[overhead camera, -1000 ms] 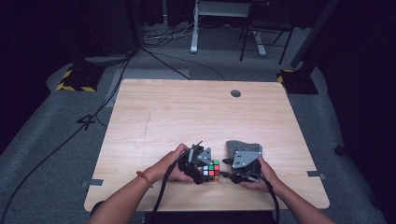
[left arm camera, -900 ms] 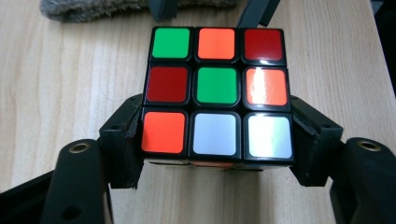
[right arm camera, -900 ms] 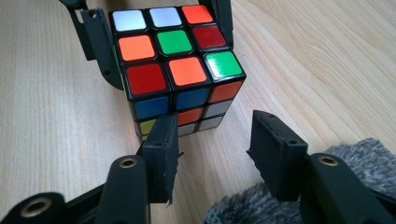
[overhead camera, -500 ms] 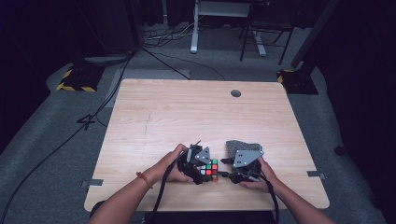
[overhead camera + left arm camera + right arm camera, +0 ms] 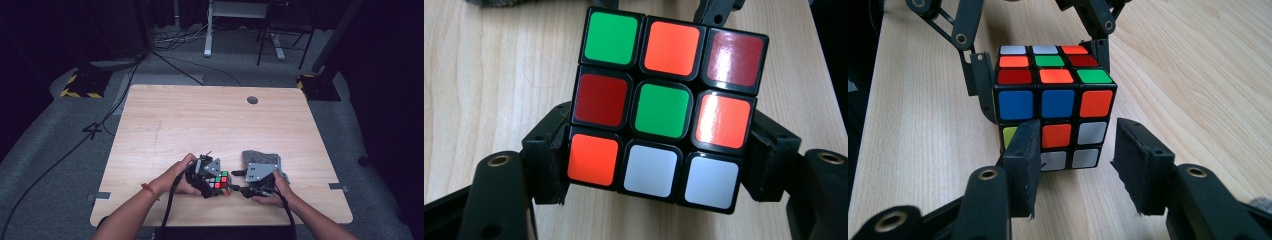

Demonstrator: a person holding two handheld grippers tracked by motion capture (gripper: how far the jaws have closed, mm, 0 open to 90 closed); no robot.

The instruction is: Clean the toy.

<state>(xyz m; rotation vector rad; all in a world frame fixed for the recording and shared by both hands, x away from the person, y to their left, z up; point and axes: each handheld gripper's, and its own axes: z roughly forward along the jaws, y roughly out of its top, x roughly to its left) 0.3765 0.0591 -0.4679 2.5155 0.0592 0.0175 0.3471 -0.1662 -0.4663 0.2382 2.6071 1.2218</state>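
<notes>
High view – table: a light wooden table point(image 5: 200, 120) with a round dark hole near its far edge.
High view – cube: a black-framed puzzle cube with coloured square stickers point(image 5: 219, 181) sits close to the near edge, about midway along it, between the two hands.
High view – left tongs: the left tongs point(image 5: 216, 186) come to the cube from the left and close on it.
High view – right tongs: the right tongs point(image 5: 237, 182) point at the cube from the right, their tips just beside it.
High view – cloth: a grey speckled cloth point(image 5: 260, 159) lies just behind the right hand.
Left gripper view – cube: the cube point(image 5: 664, 107) shows a face of green, orange, dark red and white stickers, tilted.
Left gripper view – left tongs: they point(image 5: 659, 165) pinch the cube, one black jaw pressed on each side of its lowest row; they have just been closing a little further on it.
Right gripper view – cube: the cube point(image 5: 1055, 105) stands on the table, blue and orange along the top row of its near face.
Right gripper view – right tongs: they point(image 5: 1075, 165) are spread in front of the cube's lower rows; the left jaw overlaps the cube's near lower corner, the right jaw stands clear of it. They have just been closing slightly, with no grip visible.
Right gripper view – left tongs: they point(image 5: 1038, 75) clamp the far part of the cube from both sides.
</notes>
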